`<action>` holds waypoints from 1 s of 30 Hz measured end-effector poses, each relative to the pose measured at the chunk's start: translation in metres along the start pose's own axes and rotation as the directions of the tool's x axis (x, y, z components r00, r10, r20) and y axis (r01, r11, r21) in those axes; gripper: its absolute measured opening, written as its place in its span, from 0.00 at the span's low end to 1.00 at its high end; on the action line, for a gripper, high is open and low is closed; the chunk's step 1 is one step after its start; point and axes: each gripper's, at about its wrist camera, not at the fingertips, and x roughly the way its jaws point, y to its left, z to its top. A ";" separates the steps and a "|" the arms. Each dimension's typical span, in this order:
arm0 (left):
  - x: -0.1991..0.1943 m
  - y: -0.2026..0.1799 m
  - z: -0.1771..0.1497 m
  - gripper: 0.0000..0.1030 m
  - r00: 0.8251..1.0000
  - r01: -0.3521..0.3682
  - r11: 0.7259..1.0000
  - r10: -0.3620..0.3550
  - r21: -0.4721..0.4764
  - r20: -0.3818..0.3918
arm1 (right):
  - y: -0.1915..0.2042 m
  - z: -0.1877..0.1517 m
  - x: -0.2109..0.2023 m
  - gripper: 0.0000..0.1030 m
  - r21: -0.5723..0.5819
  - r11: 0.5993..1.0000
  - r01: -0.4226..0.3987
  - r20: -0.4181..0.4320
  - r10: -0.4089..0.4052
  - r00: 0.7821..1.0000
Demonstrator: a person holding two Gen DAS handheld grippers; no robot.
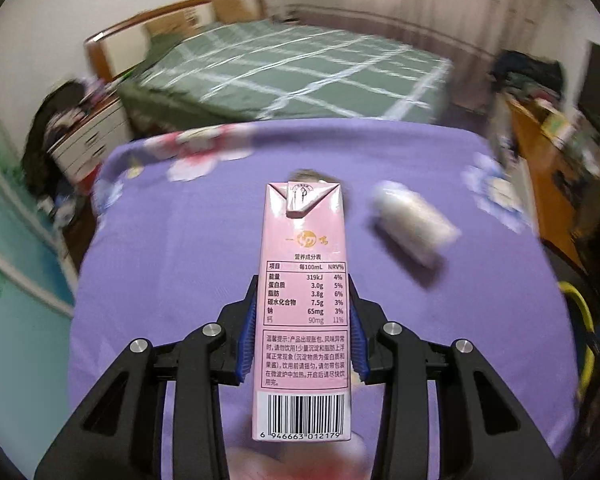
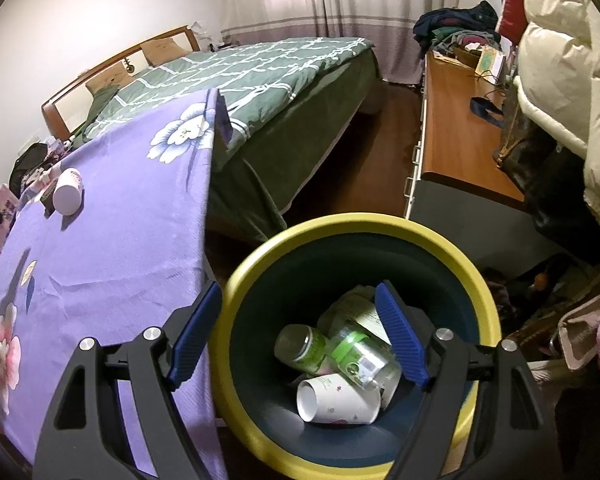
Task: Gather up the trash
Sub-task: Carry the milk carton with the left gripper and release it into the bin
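Observation:
A pink drink carton (image 1: 302, 232) stands upright between the blue pads of my left gripper (image 1: 302, 284), which is shut on its lower half, above the purple flowered tablecloth (image 1: 172, 264). A white paper cup (image 1: 414, 224) lies on its side on the cloth to the right of the carton, and it also shows as the paper cup (image 2: 68, 196) in the right wrist view. My right gripper (image 2: 298, 290) hangs open and empty over the yellow-rimmed bin (image 2: 340, 226). Inside the bin lie a clear bottle with a green band (image 2: 356, 352), a small can (image 2: 300, 346) and another paper cup (image 2: 336, 400).
The bin stands on the floor just off the table's right edge (image 2: 206, 216); its yellow rim (image 1: 580, 312) shows at the right in the left wrist view. Beyond the table are a bed with a green checked cover (image 2: 260, 68), a wooden desk (image 2: 456, 128) and piled clothes (image 2: 560, 60).

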 end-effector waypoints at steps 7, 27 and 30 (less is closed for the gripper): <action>-0.046 -0.112 -0.018 0.37 0.983 0.165 0.967 -0.177 0.193 0.050 | -0.017 -0.015 -0.018 0.73 0.005 0.998 0.058 0.012 -0.058 0.998; -0.016 -0.376 -0.061 0.37 0.887 0.459 0.772 -0.419 0.438 -0.192 | -0.104 -0.051 -0.083 0.73 0.130 0.975 0.183 0.066 -0.192 0.979; -0.002 -0.391 -0.066 0.38 0.884 0.468 0.768 -0.412 0.436 -0.222 | -0.108 -0.052 -0.083 0.73 0.138 0.973 0.184 0.063 -0.194 0.979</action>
